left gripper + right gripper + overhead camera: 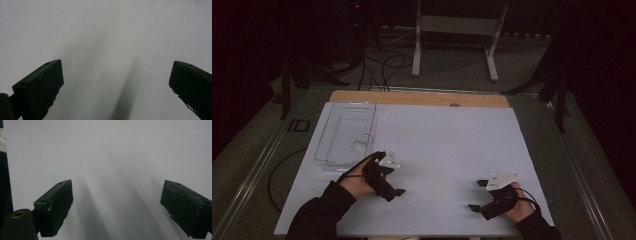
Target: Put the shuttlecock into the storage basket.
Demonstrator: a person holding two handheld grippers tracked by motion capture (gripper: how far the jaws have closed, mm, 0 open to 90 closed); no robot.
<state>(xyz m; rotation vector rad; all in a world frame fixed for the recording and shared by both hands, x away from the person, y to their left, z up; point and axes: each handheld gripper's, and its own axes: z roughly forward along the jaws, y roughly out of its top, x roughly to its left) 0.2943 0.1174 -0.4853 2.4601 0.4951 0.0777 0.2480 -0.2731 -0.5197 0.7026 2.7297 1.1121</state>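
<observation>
Both the left gripper (384,181) and the right gripper (492,196) rested low in the frame, jaws spread and empty. The clear tray (343,134) sat left of centre on the counter (452,145); a careless left reach might have knocked it off the counter's edge.

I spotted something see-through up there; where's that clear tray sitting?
In the high view, the clear tray lies on the white board's far left, just beyond the left gripper.

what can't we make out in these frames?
- Clear plastic tray, high view: contents unreadable; transparent and small.
- Left gripper, high view: the hand covers its body.
- Right gripper, right gripper view: dark strip at the left edge, cut off, unidentifiable.
- Room behind white table sheet: too dark.
</observation>
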